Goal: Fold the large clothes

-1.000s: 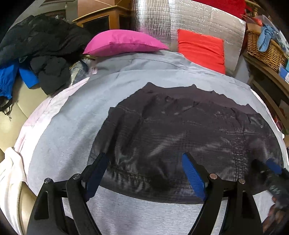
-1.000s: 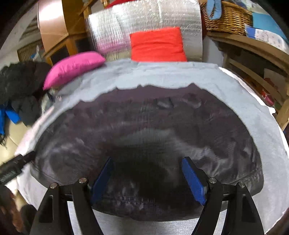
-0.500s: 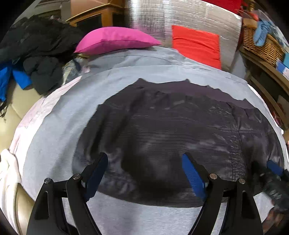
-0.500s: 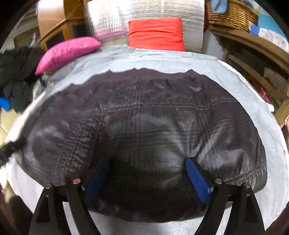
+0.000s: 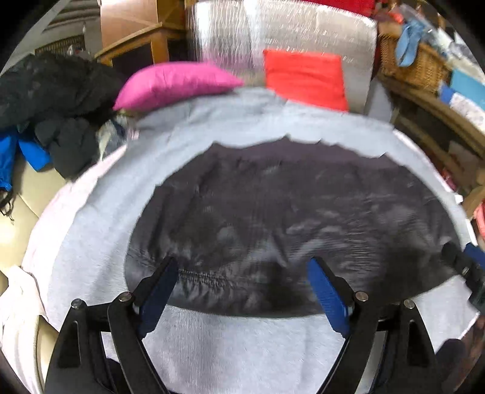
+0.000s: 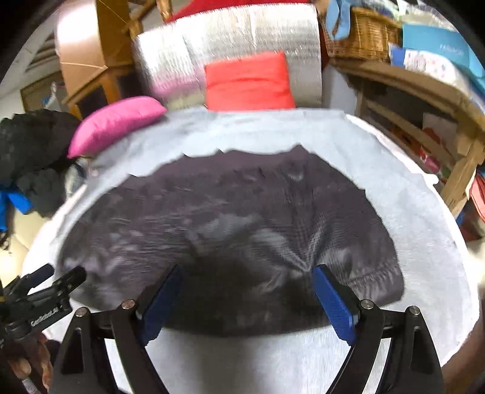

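Left wrist view: the dark garment (image 5: 288, 224) lies spread across the centre of the frame on a light grey sheet (image 5: 236, 348), its near hem running between the blue pads of the left gripper (image 5: 242, 291). The jaws stand wide apart and released, with nothing between them; whether the pad tips touch the cloth cannot be told, as the frame is blurred. At the right edge of the frame part of the right gripper (image 5: 463, 266) shows, by the garment's right end.

Right wrist view: the same dark garment (image 6: 236, 230) fills the middle of the frame on the grey sheet (image 6: 242, 360). The right gripper (image 6: 245, 300) is likewise spread wide and grasps nothing; its right pad sits at a puckered point of the fabric near the stitched hem, contact not certain. The left gripper (image 6: 45, 291) appears at the lower left edge, near the garment's left end.

Surroundings, left wrist view: a pink cushion (image 5: 175, 83) upper left of centre and a red cushion (image 5: 306, 77) upper centre, both at the far edge of the sheet; a silver foil mat (image 5: 282, 28) behind them; a wicker basket (image 5: 415, 60) upper right; a heap of dark clothing (image 5: 48, 88) at the left.
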